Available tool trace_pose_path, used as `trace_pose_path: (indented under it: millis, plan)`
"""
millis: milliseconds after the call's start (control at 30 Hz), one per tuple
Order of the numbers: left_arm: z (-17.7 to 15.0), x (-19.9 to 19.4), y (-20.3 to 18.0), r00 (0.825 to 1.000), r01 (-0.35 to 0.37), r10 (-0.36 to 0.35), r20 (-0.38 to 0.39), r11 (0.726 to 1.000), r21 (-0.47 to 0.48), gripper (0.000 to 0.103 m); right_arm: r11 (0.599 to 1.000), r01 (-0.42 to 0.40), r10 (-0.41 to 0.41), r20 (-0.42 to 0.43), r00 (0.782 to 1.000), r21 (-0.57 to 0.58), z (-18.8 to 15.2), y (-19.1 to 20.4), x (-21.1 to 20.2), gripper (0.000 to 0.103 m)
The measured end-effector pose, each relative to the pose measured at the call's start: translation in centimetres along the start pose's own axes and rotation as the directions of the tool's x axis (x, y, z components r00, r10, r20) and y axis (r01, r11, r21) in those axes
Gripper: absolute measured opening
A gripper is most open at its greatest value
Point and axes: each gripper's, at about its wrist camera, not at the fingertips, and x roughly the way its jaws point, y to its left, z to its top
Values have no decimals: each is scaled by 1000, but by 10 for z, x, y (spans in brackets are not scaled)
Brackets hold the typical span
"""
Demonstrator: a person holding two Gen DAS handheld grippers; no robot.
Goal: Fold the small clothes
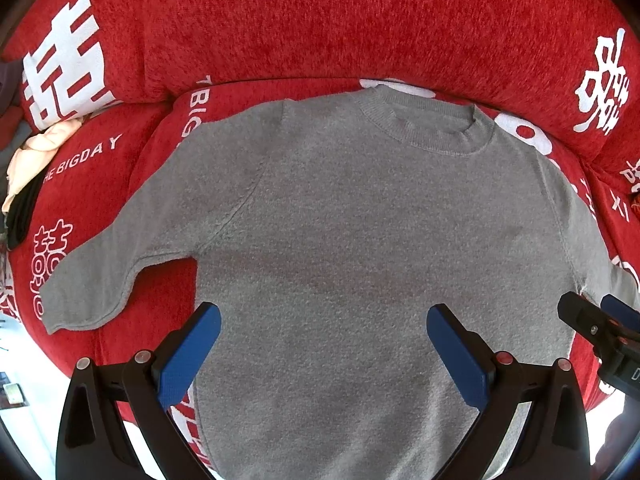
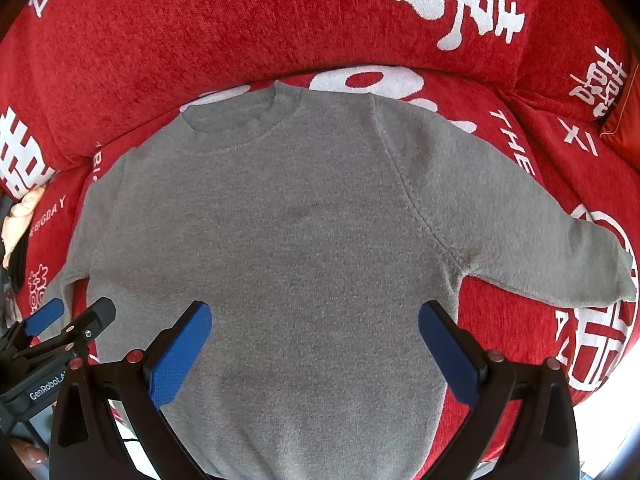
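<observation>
A small grey sweater (image 1: 360, 220) lies flat and unfolded, front up, on a red sofa cover (image 1: 320, 20) printed with white characters, its collar toward the sofa's backrest and both sleeves spread outward. The left gripper (image 1: 324, 316) hovers over the sweater's lower body with its blue fingers spread wide, holding nothing. The right gripper (image 2: 316, 312) hangs likewise over the lower body, jaws wide apart and empty. A heap of pale and dark clothes (image 1: 36, 168) sits beyond the sweater's left sleeve.

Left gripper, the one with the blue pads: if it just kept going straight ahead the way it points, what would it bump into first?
The left gripper, open and empty, would most likely meet the grey sweater's chest, which lies flat on the red sofa cover. Depth is hard to judge here.
</observation>
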Motion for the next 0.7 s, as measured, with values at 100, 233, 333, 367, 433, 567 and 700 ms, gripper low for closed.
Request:
trace_pose_path:
  millis: [100, 233, 333, 367, 433, 567, 700]
  plan:
    - [0, 0, 0, 1000, 0, 0, -2, 1000, 1, 103, 1000, 1, -1, -1, 1000, -1, 0, 0, 0, 103]
    - [1, 0, -2, 1000, -3, 3, -1, 1000, 8, 103, 1000, 2, -2, -1, 1000, -2, 0, 0, 0, 103]
    - [1, 0, -3, 1000, -3, 3, -6, 1000, 5, 103, 1000, 1, -1, -2, 1000, -2, 0, 0, 0, 103]
    - [1, 0, -3, 1000, -4, 4, -7, 1000, 4, 103, 1000, 1, -1, -2, 1000, -2, 0, 0, -1, 103]
    - [1, 0, -3, 1000, -6, 6, -8, 1000, 3, 103, 1000, 1, -1, -2, 1000, -2, 0, 0, 0, 103]
    - [1, 1, -3, 1000, -9, 9, -11, 1000, 1, 103, 1000, 1, -1, -2, 1000, -2, 1, 0, 0, 103]
    - [0, 3, -2, 1000, -4, 4, -19, 1000, -2, 103, 1000, 3, -3, -2, 1000, -5, 0, 0, -1, 103]
